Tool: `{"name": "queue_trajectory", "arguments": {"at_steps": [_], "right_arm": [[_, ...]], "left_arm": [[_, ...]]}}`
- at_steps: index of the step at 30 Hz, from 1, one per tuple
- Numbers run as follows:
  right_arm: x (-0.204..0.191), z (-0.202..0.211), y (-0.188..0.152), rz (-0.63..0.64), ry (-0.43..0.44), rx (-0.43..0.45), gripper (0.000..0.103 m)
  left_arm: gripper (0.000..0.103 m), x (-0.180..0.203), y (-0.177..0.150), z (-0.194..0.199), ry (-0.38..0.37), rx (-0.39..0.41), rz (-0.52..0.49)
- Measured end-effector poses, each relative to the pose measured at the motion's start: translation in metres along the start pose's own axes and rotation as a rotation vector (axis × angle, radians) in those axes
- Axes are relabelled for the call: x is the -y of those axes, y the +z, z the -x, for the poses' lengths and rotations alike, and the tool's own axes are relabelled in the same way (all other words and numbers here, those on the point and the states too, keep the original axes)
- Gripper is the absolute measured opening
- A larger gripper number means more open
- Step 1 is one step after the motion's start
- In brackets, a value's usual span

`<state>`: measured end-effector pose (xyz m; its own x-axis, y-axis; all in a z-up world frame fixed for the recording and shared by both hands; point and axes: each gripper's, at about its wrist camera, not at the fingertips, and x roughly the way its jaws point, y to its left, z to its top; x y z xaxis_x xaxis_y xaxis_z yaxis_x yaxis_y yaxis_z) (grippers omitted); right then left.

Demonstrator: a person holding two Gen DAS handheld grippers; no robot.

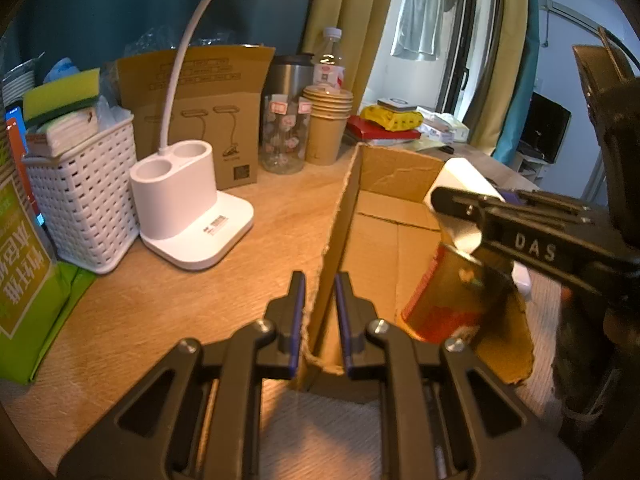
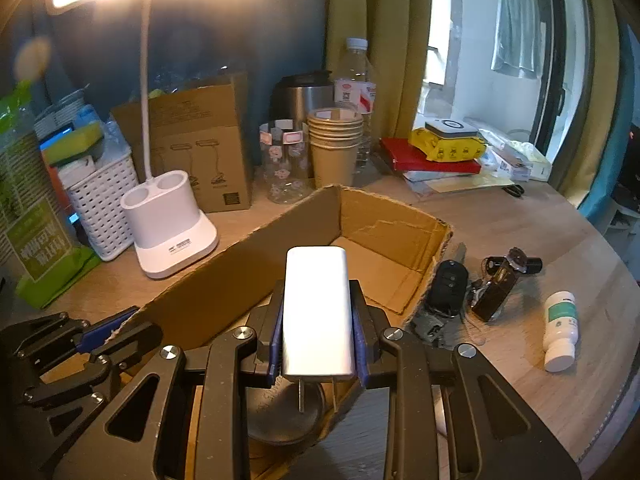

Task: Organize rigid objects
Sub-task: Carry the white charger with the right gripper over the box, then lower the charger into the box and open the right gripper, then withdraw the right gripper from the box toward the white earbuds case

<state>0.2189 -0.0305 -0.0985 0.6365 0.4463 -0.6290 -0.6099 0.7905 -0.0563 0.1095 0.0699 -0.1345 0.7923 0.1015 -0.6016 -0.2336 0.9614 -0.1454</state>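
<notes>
Left gripper (image 1: 320, 320) clamps cardboard box (image 2: 240, 264) wall | right gripper (image 2: 318, 336) grips white charger (image 2: 316, 312) between pads, above box | done: can (image 1: 440, 300) inside, below fingers | left: car key (image 2: 448, 284), keychain (image 2: 500, 284), white bottle (image 2: 560, 328) right of fingers

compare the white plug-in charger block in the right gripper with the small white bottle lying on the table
The white plug-in charger block is a flat-sided, plain white brick; the small white bottle is round with a green label. The charger is clamped in the right gripper above the open cardboard box; the bottle lies on its side on the wooden table, outside the box. Both are white and rigid.
</notes>
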Motion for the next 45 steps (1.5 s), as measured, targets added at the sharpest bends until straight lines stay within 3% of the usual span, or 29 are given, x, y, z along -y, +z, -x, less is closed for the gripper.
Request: {"name": "queue_trajectory", "arguments": {"at_steps": [15, 18, 22, 30, 35, 45], "right_arm": [[0.011, -0.014, -0.006, -0.023, -0.004, -0.060, 0.029], [0.014, -0.015, -0.007, -0.034, -0.016, -0.064, 0.033], [0.016, -0.009, -0.006, -0.043, -0.010, -0.045, 0.044], [0.016, 0.004, -0.007, -0.040, -0.018, -0.015, 0.046], [0.022, 0.020, -0.006, -0.058, -0.026, 0.023, 0.055], [0.036, 0.049, -0.003, -0.076, -0.059, 0.080, 0.056]], "left_arm": [[0.015, 0.002, -0.001, 0.000, -0.002, 0.000, -0.004], [0.015, 0.002, -0.001, 0.000, -0.001, 0.000, -0.004], [0.015, 0.002, -0.002, -0.001, -0.002, -0.001, -0.003], [0.015, 0.002, -0.003, -0.002, -0.004, -0.001, -0.003], [0.015, 0.003, -0.003, -0.003, -0.004, -0.004, -0.003], [0.015, 0.003, -0.003, -0.003, -0.004, -0.004, -0.003]]}}
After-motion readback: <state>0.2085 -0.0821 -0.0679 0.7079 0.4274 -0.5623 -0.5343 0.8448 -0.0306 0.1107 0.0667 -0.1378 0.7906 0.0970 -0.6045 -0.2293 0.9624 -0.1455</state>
